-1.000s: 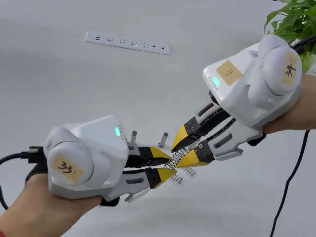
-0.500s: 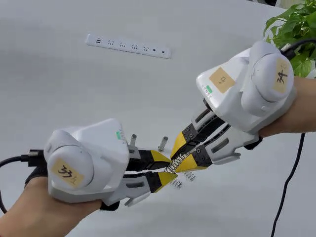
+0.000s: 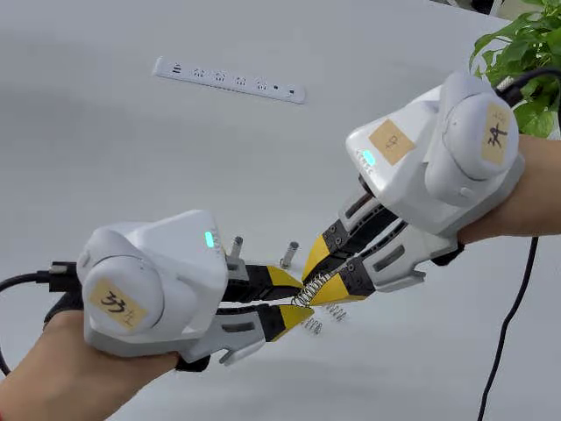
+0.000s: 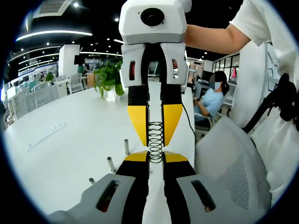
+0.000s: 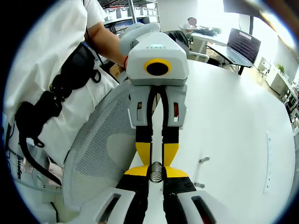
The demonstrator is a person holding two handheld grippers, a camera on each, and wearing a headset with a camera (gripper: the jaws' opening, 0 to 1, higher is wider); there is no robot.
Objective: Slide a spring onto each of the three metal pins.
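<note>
Low in the middle of the head view my two grippers meet tip to tip above the white table [image 3: 131,158]. A small metal spring [image 3: 308,289] spans between their yellow fingertips. My left gripper [image 3: 301,296] comes in from the lower left and is shut on the spring's near end [image 4: 155,156]. From the upper right my right gripper [image 3: 316,279] closes on the spring's other end [image 5: 156,171]. Two loose springs [image 3: 313,326] [image 3: 337,311] lie on the table just under the tips. Upright metal pins [image 3: 236,246] [image 3: 288,254] stand behind the left gripper; the left gripper view shows three pins [image 4: 126,147] [image 4: 110,164] [image 4: 92,181].
A white power strip [image 3: 228,79] lies at the far side of the table. A potted plant [image 3: 526,53] stands at the right edge. A black cable [image 3: 513,324] hangs from the right gripper, another [image 3: 26,279] trails from the left. A mesh chair [image 5: 93,158] stands by the table.
The right gripper has shifted slightly left and down, closer over the left gripper's tips. The spring stays held between both, and the left gripper has barely moved.
</note>
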